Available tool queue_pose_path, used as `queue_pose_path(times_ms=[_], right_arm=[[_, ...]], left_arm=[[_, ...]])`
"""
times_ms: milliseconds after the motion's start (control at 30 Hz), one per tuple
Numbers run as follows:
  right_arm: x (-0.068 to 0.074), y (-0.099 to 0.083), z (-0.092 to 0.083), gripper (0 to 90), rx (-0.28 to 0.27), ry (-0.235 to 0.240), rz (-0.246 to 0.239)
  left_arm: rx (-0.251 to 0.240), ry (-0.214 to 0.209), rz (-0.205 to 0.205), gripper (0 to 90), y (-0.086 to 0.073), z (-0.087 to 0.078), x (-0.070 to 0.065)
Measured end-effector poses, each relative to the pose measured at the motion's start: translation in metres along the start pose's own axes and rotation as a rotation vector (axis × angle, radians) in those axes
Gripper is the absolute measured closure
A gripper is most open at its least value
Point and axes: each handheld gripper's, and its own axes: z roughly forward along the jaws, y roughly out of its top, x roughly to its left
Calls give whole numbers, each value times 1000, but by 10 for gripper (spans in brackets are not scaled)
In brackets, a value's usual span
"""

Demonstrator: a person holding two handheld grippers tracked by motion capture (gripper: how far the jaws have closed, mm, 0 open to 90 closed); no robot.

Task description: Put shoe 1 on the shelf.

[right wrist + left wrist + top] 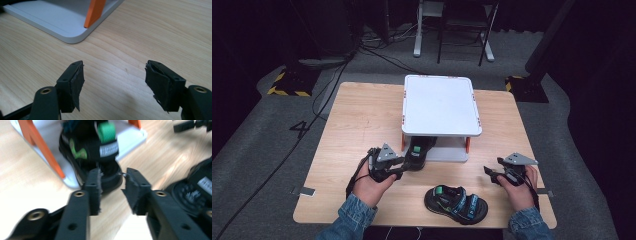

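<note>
The sandal [419, 152] on the lower shelf of the white rack [440, 104] has its front half hidden under the top shelf in the high view, and its toe is cut off by the top edge in the left gripper view. That view is blurred, so the label on its strap cannot be read. The second sandal [197, 192] is cut off at the right edge there.

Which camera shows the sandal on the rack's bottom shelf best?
The left gripper view: the sandal sits close, its green strap and white label plain though blurred. The high view has it small, half hidden under the rack's top shelf.
</note>
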Motion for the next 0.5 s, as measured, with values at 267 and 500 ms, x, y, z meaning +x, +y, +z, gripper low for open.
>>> queue_pose_path(times_ms=[267,500], right_arm=[[3,3,6,316,5,16,-11],[0,-5,-4,316,8,-6,5]], left_arm=[[54,-3,45,730,-14,34,-1],[25,-61,52,743,-9,47,-1]])
